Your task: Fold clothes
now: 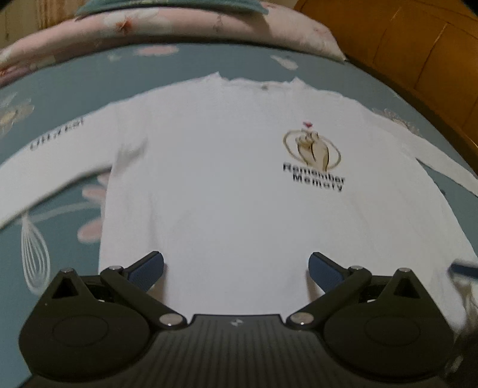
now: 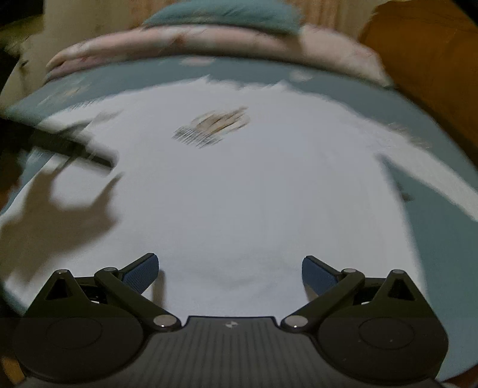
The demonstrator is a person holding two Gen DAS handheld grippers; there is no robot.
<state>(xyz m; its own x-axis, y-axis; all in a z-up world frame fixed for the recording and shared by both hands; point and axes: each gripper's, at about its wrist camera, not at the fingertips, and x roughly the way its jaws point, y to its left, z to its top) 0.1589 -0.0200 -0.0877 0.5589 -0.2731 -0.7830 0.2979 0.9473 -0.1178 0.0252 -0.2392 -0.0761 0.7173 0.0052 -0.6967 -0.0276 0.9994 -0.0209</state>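
Observation:
A white long-sleeved shirt (image 1: 227,179) lies flat and face up on the bed, collar at the far side, both sleeves spread out. A gold emblem with black lettering (image 1: 312,155) is printed on its chest. My left gripper (image 1: 236,270) hovers open over the shirt's near hem with nothing between its blue pads. In the right wrist view the same shirt (image 2: 239,194) is motion-blurred. My right gripper (image 2: 228,273) is open above the lower part of the shirt. The left gripper (image 2: 74,149) shows as a dark blur at the left, casting a shadow on the cloth.
A teal floral bedsheet (image 1: 53,209) covers the bed. A pink floral quilt (image 1: 179,27) with a teal pillow (image 1: 167,6) on it lies along the far side. An orange wooden headboard (image 1: 418,53) stands at the right.

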